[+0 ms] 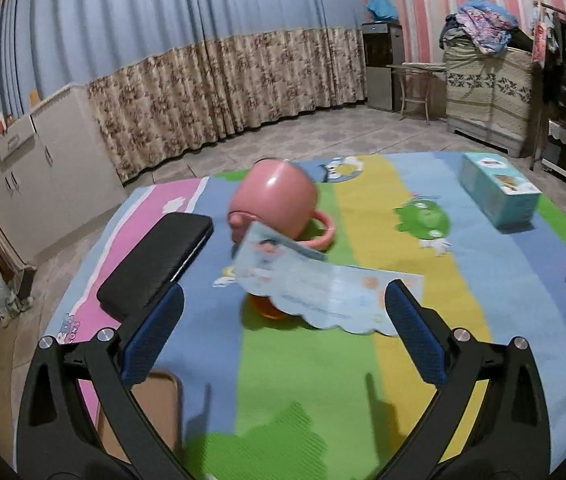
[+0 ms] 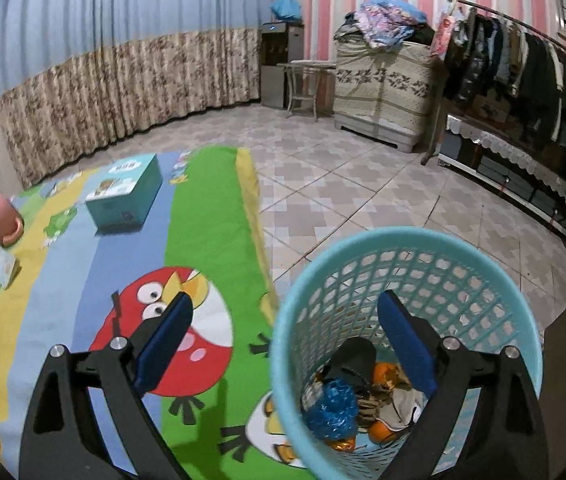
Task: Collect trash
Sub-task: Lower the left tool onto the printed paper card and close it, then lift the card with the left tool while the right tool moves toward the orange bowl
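In the left wrist view a light blue printed paper leaflet (image 1: 323, 292) lies partly raised on the colourful play mat (image 1: 303, 380), over a small orange object (image 1: 265, 309). My left gripper (image 1: 283, 316) is open just in front of the leaflet and holds nothing. A tipped pink mug (image 1: 273, 200) lies behind the leaflet. In the right wrist view my right gripper (image 2: 285, 336) is open and empty. It straddles the left rim of a turquoise mesh basket (image 2: 403, 240), one finger inside and one outside. In the basket lie a blue crumpled wrapper (image 2: 331, 404), orange peel (image 2: 387, 374) and a black item (image 2: 353, 356).
A black case (image 1: 159, 260) lies left of the mug and a teal box (image 1: 499, 188) sits at the mat's far right. A brown flat piece (image 1: 155, 412) lies under the left finger. Tiled floor (image 2: 363, 184), a curtain, cabinets and a clothes rail surround the mat.
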{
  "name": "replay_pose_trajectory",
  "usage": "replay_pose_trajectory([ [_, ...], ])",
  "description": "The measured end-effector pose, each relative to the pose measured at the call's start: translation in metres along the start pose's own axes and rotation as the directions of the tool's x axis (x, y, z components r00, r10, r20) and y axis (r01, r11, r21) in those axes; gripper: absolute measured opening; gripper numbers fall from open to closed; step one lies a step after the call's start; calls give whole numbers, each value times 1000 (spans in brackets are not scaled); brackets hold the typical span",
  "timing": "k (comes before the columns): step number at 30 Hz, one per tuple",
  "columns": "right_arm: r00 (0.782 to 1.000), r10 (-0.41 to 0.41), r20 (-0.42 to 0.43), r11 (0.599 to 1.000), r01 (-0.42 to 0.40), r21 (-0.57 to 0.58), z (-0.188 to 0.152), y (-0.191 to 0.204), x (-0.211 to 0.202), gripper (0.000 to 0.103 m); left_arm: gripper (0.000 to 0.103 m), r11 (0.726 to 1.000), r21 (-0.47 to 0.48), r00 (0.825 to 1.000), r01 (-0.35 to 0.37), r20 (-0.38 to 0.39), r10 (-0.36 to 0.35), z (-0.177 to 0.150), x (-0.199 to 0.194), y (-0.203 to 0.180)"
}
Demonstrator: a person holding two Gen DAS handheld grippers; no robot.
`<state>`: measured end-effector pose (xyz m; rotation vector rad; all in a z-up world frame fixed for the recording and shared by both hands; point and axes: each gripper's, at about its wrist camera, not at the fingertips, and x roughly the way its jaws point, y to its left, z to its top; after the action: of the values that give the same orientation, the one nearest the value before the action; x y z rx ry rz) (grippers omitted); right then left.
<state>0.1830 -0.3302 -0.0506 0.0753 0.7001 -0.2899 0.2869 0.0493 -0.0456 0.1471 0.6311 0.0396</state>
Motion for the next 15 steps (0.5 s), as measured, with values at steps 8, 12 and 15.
replay_pose_trajectory([
  [8,999,3,-43,994,-8,-107,-7,37,11,92,85,998,-13,995,58,-77,-59,14,54,16],
  [12,999,2,-46,989,-9,-147,-9,46,11,92,61,992,-38,985,117,-124,-121,13,69,19],
  [15,999,-5,-44,986,-3,-168,-10,50,10,92,56,990,-43,986,136,-96,-139,13,61,21],
])
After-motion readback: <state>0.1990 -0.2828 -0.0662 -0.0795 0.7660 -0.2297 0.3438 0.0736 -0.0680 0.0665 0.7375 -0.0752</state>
